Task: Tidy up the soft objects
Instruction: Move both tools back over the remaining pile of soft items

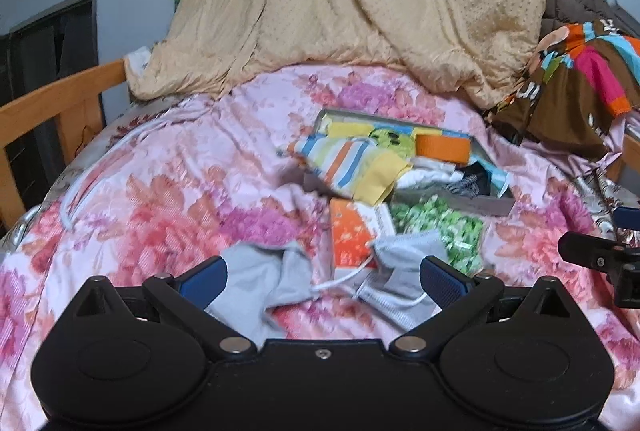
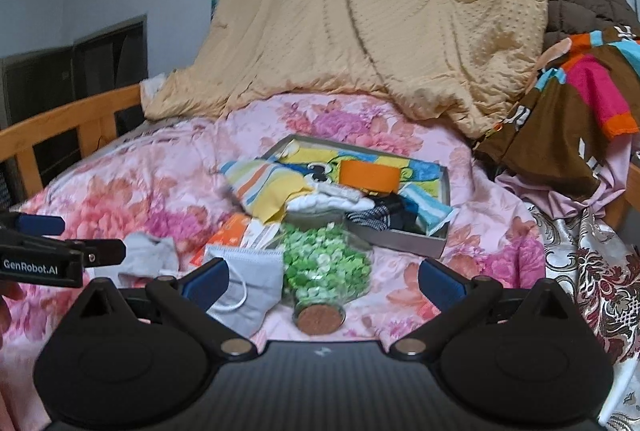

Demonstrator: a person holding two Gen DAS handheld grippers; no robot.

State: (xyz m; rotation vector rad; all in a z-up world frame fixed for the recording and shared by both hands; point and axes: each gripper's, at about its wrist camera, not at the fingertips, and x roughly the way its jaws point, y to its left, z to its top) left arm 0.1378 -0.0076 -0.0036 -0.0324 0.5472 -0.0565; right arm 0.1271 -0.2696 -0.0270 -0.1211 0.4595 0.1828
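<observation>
Left tool (image 1: 322,281) hovering low over the bed (image 1: 160,199), blue pads wide apart, nothing between them but cloth lying below. Grey sock (image 1: 264,283) crumpled on the floral cover at 7 o'clock of the grey box (image 1: 472,205), just ahead of the left pad. Grey face mask (image 1: 404,263) with white ear loops at 6 o'clock of the box, resting partly on an orange-and-white packet (image 1: 352,235). Jar of green bits (image 1: 444,231) on its side, touching the mask.

Right tool (image 2: 322,281) likewise spread open and empty, cork end of the jar (image 2: 320,317) close before it, mask (image 2: 248,279) near its left pad.

Box (image 2: 404,239) holding an orange block (image 2: 370,175), white cloth (image 2: 320,201) and dark socks (image 2: 384,215); striped yellow cloth (image 2: 264,187) draped over its 9 o'clock rim. Tan quilt (image 2: 360,31) heaped at 12 o'clock, brown patchwork cloth (image 2: 560,119) at 2 o'clock.
</observation>
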